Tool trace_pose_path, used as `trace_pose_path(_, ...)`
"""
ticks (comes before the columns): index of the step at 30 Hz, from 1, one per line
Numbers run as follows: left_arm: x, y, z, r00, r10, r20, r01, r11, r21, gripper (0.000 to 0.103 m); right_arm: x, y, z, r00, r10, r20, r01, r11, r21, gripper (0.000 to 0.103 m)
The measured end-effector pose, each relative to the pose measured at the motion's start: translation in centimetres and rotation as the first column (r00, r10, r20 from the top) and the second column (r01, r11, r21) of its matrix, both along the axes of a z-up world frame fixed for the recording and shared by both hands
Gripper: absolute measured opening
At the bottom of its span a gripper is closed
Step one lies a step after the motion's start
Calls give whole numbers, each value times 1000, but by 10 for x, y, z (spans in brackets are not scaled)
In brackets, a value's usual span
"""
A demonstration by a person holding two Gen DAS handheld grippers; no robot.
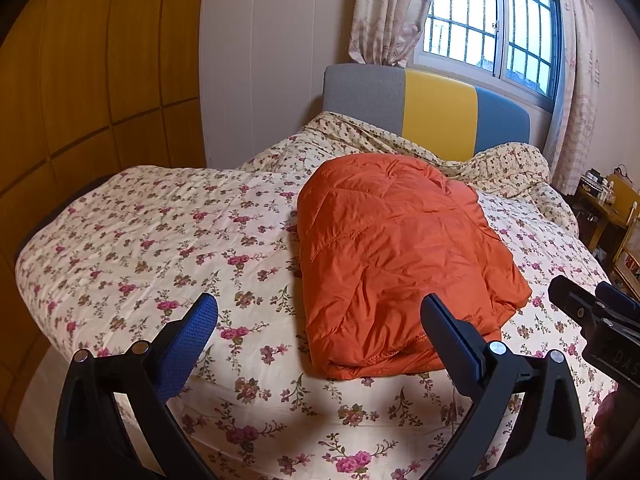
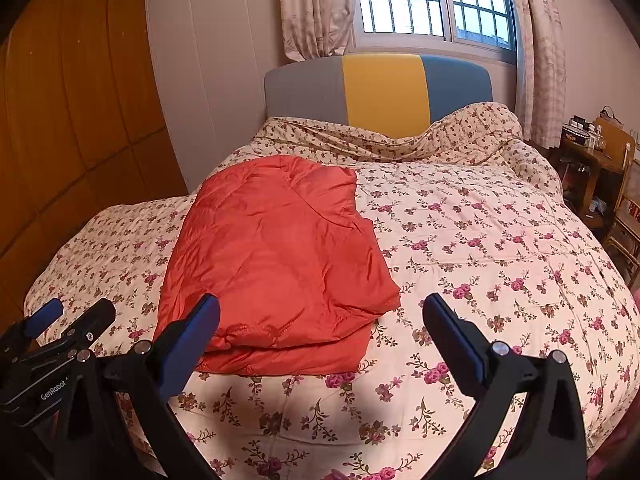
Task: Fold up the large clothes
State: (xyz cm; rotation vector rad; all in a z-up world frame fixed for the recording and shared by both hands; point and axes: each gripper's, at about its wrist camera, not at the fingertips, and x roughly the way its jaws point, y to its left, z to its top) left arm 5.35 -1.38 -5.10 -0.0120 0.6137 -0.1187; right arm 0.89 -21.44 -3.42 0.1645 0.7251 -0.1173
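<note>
Left hand-held gripper (image 1: pixel 320 316): jaws wide apart, nothing between them, poised above the near edge of the bed (image 1: pixel 120 240). Right hand-held gripper (image 2: pixel 322 316): likewise spread wide and empty, hanging just beside the left one at about the same height.

Just ahead of both, between their lines of sight: orange jacket (image 1: pixel 396 256), puffy and quilted, lying on the floral quilt (image 2: pixel 480 248). From the left hand-held gripper, ahead and slightly to the right; from the right one, ahead and to the left. Not touched by either.

Judged by shape: already folded into a compact, roughly rectangular bundle. Layers stacked at the near end, hem edges showing there one above the other. No sleeve sticking out, no hood visible as such. Top surface wrinkled and bulging, far end rounded and a little lumpy, right near corner flaring out slightly.

Done, as far as can be seen: sleeves tucked in, body doubled over. Left, at a guess: little or nothing, perhaps a pat to flatten the puff or a tidy of the flared corner. No other clothes in sight on the bed, so no sign of a further piece waiting.

Farther out: bunched quilt against the grey, yellow and blue headboard (image 2: pixel 380 88), then window (image 2: pixel 432 0) with curtains; wooden wardrobe (image 1: pixel 80 80) well off to the left.
</note>
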Motion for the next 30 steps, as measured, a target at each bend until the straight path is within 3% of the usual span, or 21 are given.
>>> trace_pose_path(20, 1, 1, -3, 1000, 4, -6, -4, 1000, -10, 100, 2, 1, -4, 1000, 0, -8, 0, 1000, -1, 101)
trace_pose_path(30, 13, 9, -17, 997, 41, -70, -41, 999, -4, 100, 8, -11, -15, 999, -26, -47, 27, 1000, 12, 101)
